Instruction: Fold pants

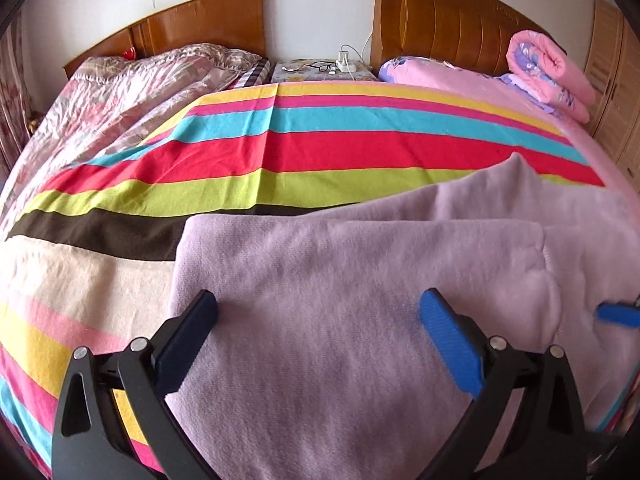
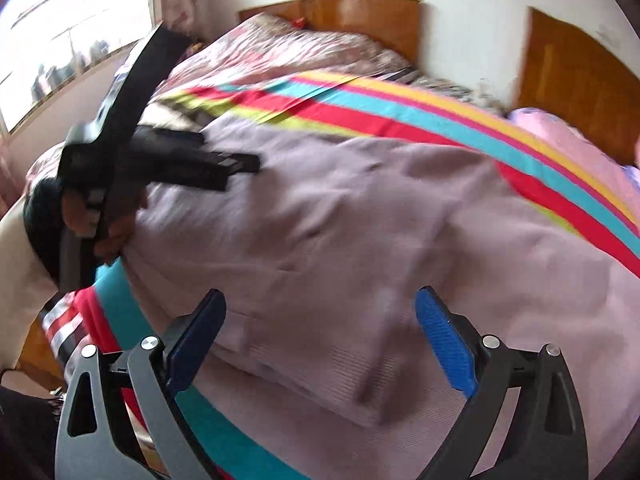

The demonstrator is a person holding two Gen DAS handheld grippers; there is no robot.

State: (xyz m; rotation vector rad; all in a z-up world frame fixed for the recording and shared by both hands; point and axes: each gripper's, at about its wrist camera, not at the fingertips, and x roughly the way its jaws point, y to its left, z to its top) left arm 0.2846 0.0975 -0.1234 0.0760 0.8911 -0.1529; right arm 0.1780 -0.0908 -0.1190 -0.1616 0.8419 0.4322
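Pants [image 1: 340, 320] of lilac fleece, spread flat on the near part of the bed, over the striped sheet [image 1: 280, 152], one layer lapped over another with an edge running across the middle, so seemingly part folded already; ribbed band [image 2: 312, 376], waist or cuff, nearest in the right view

Left gripper [image 1: 318, 312] poised just above the cloth near its left edge, fingers wide apart, nothing held; seen from the right view low over the pants' far side, hand [image 2: 96, 220] around its handle, probably placed to take a corner

Right gripper [image 2: 320, 312] likewise spread wide and empty, above the ribbed band; view blurred, so contact with the cloth not clear; likely set to pinch that end for the next fold

Beyond: headboards [image 1: 440, 20], rolled quilt [image 1: 548, 68], nightstand [image 1: 320, 70] with glasses and charger, well apart from the work
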